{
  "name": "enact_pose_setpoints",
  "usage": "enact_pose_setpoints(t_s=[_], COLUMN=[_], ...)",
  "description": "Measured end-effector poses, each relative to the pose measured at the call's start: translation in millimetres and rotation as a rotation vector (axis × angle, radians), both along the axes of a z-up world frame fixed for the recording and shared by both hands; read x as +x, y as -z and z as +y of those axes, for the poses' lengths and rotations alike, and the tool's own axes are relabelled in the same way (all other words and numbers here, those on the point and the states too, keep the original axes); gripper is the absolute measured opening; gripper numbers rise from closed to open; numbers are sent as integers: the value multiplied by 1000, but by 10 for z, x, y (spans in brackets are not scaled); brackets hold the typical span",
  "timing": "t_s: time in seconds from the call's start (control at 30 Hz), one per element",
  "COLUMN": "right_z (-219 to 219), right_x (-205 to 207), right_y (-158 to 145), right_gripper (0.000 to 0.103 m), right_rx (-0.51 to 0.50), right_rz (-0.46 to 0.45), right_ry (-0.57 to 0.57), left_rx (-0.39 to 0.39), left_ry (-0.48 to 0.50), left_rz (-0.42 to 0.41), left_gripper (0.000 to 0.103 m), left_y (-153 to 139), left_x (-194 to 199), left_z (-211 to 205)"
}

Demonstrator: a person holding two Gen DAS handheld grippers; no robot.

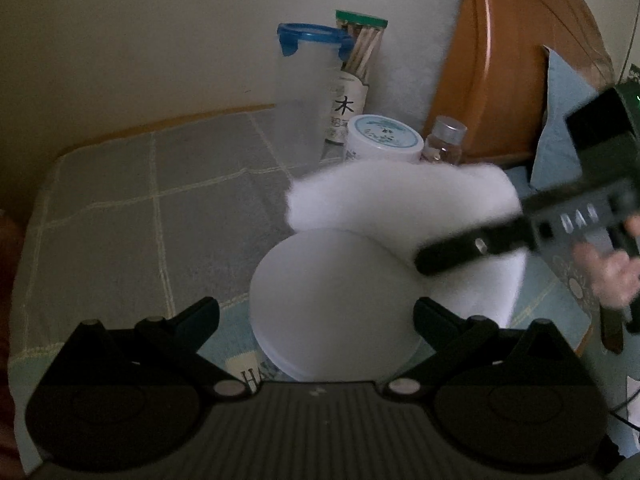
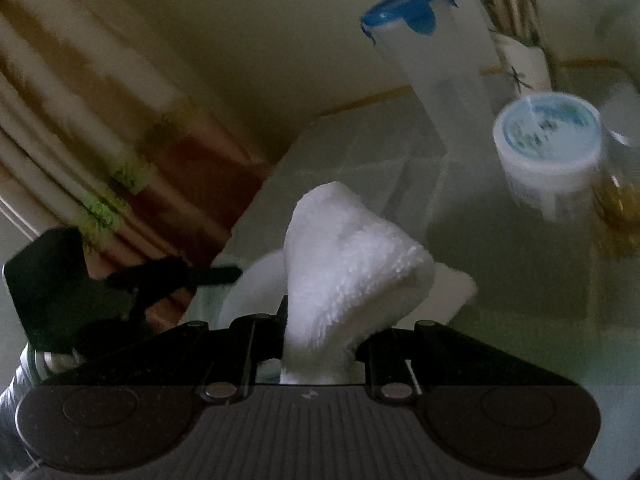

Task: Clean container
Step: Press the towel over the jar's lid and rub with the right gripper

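Right gripper [image 2: 320, 344] comes in from the right edge of the left wrist view, angled down and leftward, its jaws clamped tight on a fluffy white cloth [image 2: 344, 272] that bulges up and forward out of the fingers. A person's hand [image 1: 612, 272] wraps its handle, blurred, and pale letters on the gripper's side are too smeared to read. Left gripper [image 1: 316, 312] points down at the counter [image 1: 132, 216], its two fingers standing wide apart on either side of a round white container [image 1: 328, 304] without clearly touching it; the container sits on the counter's checked cloth, directly below the white cloth, which hangs over its far right edge. Along the wall at the back stand a tall translucent jar with a blue clip lid [image 1: 308, 80], a tube of wooden sticks [image 1: 356, 80] with a green cap and a label bearing the character "木", a small white tub [image 1: 384, 140] whose light-blue lid print is illegible, and a little clear bottle [image 1: 444, 142]. Partly hidden under the container are printed letters [image 1: 252, 378], seemingly beginning "HA".
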State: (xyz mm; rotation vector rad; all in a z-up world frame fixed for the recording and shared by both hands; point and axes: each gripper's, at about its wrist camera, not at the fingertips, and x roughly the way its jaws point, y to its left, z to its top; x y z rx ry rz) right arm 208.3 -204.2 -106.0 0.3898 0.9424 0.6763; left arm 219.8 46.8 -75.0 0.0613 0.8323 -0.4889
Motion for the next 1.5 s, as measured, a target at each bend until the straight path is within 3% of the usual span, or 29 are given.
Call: enact_pose_setpoints(t_s=[0.2,0.43,0.73,0.9,1.13,1.3,1.5], right_z=[62,57,-133,144,454,233,102], right_x=[-317,-553,-146,368,737,791,435], right_y=[127,55,-440,-477,-288,-270,-234], right_gripper=[21,21,21,21,21,21,21], right_rx=[4,-4,-170,-238,-173,-84,-107], right_rz=[29,12,-128,-162,-56,30,48], right_ry=[16,44,136,30,-253,-274,-245], left_rx=[-21,-30,-63,-69,-69,-66,-67], left_ry=[-12,-8,-13,-20,-28,-28,-33], left_rz=[7,6,10,18,24,20,18], left_gripper=[103,103,103,103,103,103,103], left_y=[16,22,60,59,49,43,41], left_x=[13,21,23,23,23,13,5], left_z=[19,38,82,83,81,83,86])
